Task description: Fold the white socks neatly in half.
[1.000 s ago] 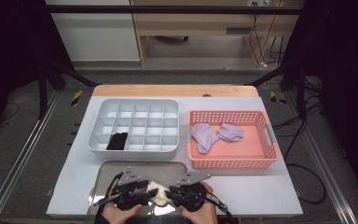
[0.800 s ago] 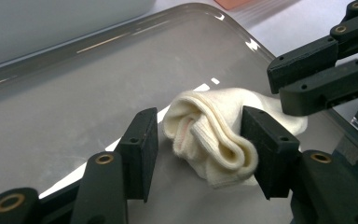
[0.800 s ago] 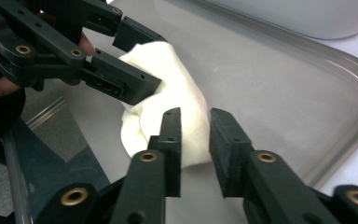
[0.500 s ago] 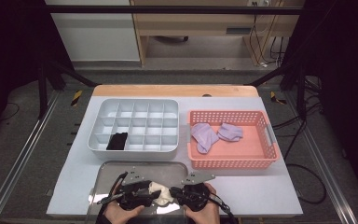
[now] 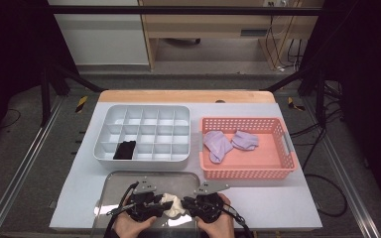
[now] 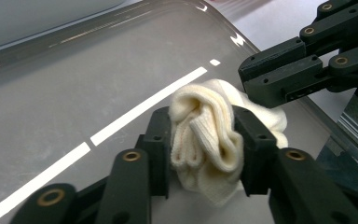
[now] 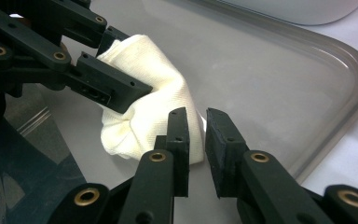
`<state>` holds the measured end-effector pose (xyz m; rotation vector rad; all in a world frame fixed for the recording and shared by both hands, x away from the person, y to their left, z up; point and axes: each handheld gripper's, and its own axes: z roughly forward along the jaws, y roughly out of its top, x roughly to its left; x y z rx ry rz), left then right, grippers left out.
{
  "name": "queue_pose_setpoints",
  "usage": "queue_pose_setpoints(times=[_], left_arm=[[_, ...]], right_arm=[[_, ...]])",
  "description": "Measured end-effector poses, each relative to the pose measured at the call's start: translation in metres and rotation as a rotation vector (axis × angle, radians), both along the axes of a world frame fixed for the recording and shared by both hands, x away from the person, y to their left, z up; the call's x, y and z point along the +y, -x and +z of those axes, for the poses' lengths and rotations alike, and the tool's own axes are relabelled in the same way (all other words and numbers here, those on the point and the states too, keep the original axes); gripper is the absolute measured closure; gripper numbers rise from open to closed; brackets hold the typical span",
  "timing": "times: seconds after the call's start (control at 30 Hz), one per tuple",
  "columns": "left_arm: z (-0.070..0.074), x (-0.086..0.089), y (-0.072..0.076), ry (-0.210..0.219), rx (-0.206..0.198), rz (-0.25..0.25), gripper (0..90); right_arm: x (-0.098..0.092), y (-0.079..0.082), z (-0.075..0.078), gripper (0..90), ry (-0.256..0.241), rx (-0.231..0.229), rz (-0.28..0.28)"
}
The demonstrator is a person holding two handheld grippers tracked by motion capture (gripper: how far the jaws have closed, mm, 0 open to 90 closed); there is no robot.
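White table (image 5: 278, 203) under dark room, steel tray (image 5: 114, 186), cream sock (image 5: 172, 204)

White table (image 5: 273, 203) with a wooden far edge. On it: grey divided box (image 5: 144, 133), pink basket (image 5: 245, 171) (right of box), steel tray (image 5: 129, 181) nearest.

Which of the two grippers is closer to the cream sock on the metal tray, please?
Left. The left gripper is clamped on the cream sock, bunching it between its jaws. The right gripper sits beside the sock, jaws nearly together with nothing visibly pinched between them.
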<state>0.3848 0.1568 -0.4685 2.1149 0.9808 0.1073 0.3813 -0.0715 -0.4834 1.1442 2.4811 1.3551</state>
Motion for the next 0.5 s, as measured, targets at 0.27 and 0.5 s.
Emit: queue_pose_setpoints(times=[0.27,0.5], left_arm=[[0.006,0.0,0.005,0.021,-0.031,0.007,68.3],[0.029,0.003,0.01,0.036,-0.102,-0.001,68.5]], right_arm=[[-0.005,0.0,0.008,75.1,-0.008,-0.011,0.003],[-0.03,0.002,0.02,69.9,-0.036,-0.053,-0.059]])
